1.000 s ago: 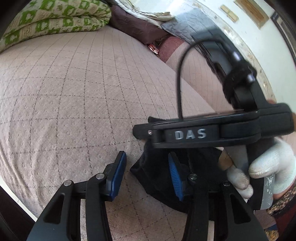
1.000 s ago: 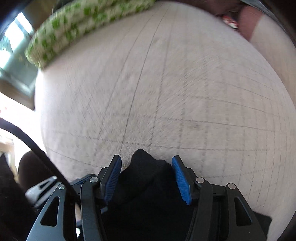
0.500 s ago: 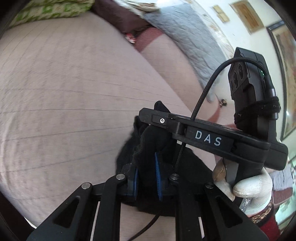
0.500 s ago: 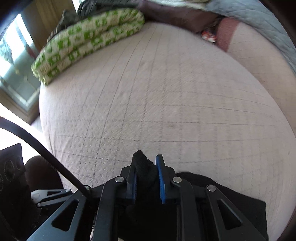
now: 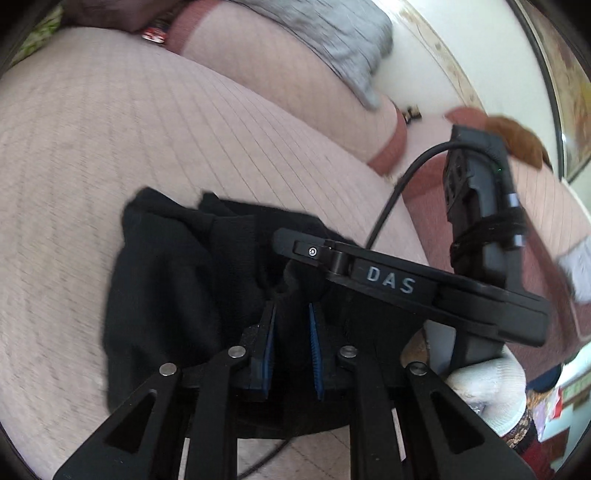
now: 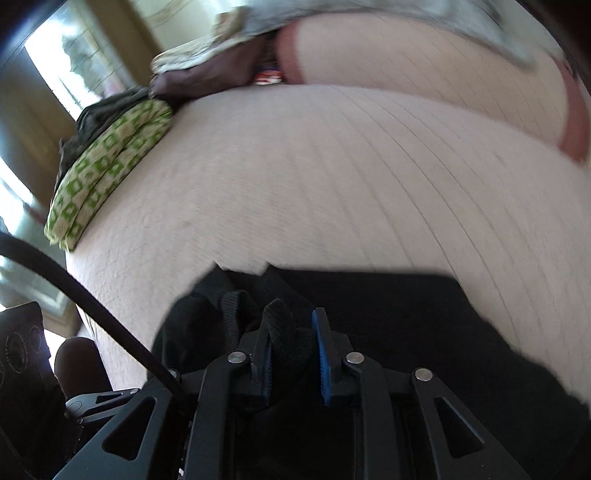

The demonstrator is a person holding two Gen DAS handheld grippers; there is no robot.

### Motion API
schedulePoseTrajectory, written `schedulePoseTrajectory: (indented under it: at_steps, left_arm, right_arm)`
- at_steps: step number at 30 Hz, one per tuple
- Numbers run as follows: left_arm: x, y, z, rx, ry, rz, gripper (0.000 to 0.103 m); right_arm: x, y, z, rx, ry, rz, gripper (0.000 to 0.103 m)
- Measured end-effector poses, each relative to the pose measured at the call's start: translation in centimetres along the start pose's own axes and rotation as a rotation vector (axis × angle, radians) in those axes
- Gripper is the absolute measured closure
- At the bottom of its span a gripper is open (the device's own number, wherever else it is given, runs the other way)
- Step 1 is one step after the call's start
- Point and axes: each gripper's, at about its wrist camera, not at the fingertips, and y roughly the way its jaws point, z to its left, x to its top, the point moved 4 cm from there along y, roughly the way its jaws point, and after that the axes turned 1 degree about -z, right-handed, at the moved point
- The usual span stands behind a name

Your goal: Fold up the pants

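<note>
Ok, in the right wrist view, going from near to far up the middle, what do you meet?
Right hand-held gripper clamped on the black pants → quilted beige bedspread → red-and-white packet → grey blanket.

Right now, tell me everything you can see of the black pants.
The black pants are a soft, matte knit, bunched in a crumpled heap on the beige quilted bedspread. The left gripper pinches one raised fold; the right gripper clamps another with a ribbed edge. No leg or waistband can be told apart.
</note>
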Motion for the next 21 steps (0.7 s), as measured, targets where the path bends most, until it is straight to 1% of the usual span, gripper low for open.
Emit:
schedulePoseTrajectory:
  at_steps: [2, 3, 4, 5, 6, 7, 8, 9, 10, 12, 14, 17, 19, 21]
  left_arm:
    - [-0.6, 0.3, -0.8, -0.007, 0.027, 0.03, 0.087]
    - [-0.2, 0.4, -1.2, -0.012, 0.04, 0.034, 0.085]
    - [-0.3, 0.1, -1.6, -0.025, 0.058, 0.036, 0.08]
    - [-0.5, -0.4, -1.9, -0.037, 0.08, 0.036, 0.072]
    - [-0.8, -1.3, -2.3, -0.048, 0.106, 0.031, 0.067]
    - [-1.1, -2.2, -2.5, -0.059, 0.126, 0.027, 0.057]
    - [-1.6, -3.3, -2.4, -0.073, 0.145, 0.021, 0.049]
    - [-1.9, -4.4, -2.4, -0.081, 0.164, 0.014, 0.046]
    - [-2.2, -5.2, -2.3, -0.081, 0.174, 0.012, 0.045]
    - [-2.8, -6.6, -1.6, -0.106, 0.172, 0.017, 0.045]
    - [-2.9, -7.7, -0.3, -0.112, 0.148, 0.004, 0.044]
    - [-1.8, -9.2, 2.4, -0.087, 0.097, -0.036, 0.044]
    - [-0.8, -10.1, 5.5, -0.041, 0.042, -0.067, 0.043]
    - [0.1, -10.6, 8.2, -0.01, -0.014, -0.09, 0.043]
  right_arm:
    - [-1.0, -0.1, -2.2, -0.043, 0.049, -0.009, 0.075]
    - [-1.5, -0.4, -3.3, -0.061, 0.077, -0.017, 0.07]
    - [-1.9, -0.8, -4.4, -0.082, 0.106, -0.03, 0.064]
    - [-2.1, -1.2, -5.2, -0.091, 0.128, -0.043, 0.062]
    - [-2.2, -2.0, -6.0, -0.091, 0.159, -0.067, 0.062]
    - [-2.3, -2.8, -6.5, -0.092, 0.18, -0.092, 0.062]
    - [-2.2, -3.8, -6.8, -0.103, 0.198, -0.128, 0.062]
    - [-2.1, -5.0, -7.0, -0.114, 0.212, -0.168, 0.062]
    - [-1.9, -5.8, -7.2, -0.115, 0.221, -0.192, 0.061]
    - [-1.7, -7.4, -6.8, -0.116, 0.237, -0.239, 0.061]
    - [-1.8, -8.2, -5.7, -0.083, 0.228, -0.258, 0.061]
    - [-2.3, -7.5, -2.2, -0.009, 0.172, -0.23, 0.061]
    - [-3.0, -6.5, 0.2, 0.042, 0.136, -0.193, 0.061]
    - [-3.6, -4.9, 1.9, 0.081, 0.134, -0.145, 0.061]
